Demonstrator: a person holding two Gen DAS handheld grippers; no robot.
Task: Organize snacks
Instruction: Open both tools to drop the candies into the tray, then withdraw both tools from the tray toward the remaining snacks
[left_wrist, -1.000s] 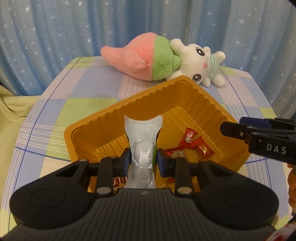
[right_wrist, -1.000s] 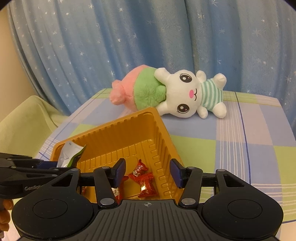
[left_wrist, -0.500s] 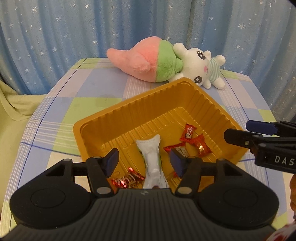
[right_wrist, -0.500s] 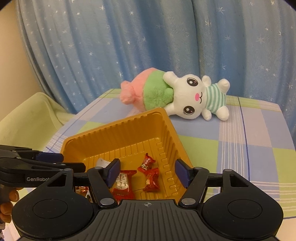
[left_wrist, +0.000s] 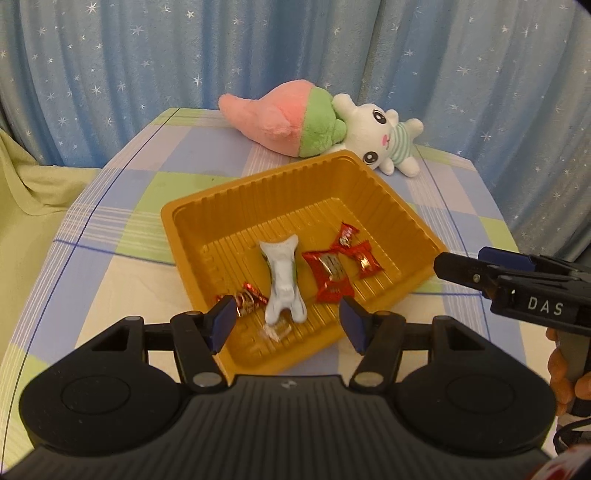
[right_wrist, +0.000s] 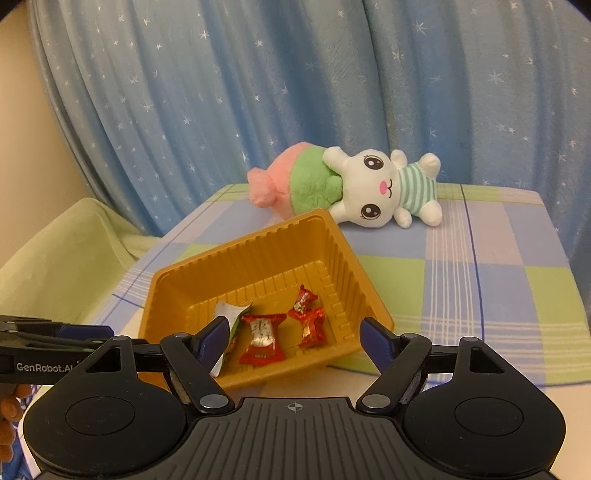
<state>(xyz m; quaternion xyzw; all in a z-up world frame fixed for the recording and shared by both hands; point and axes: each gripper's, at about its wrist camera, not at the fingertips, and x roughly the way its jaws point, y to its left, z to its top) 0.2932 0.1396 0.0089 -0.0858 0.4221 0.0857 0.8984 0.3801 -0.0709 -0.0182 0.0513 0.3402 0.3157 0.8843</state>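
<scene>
My left gripper (left_wrist: 284, 319) hangs with jaws parted, nothing between the pads. My right gripper (right_wrist: 291, 338) has just been opening and grips nothing either. Both sit over the near edge of the orange tray (left_wrist: 236, 188). Inside lie a white snack packet (left_wrist: 282, 277), a large red candy (left_wrist: 330, 275), two small red candies (left_wrist: 356, 245) — and another red-foil candy (left_wrist: 247, 299) near the left pad. Beyond, a plush bunny (right_wrist: 380, 188) rests on the checked tablecloth (right_wrist: 498, 273).
</scene>
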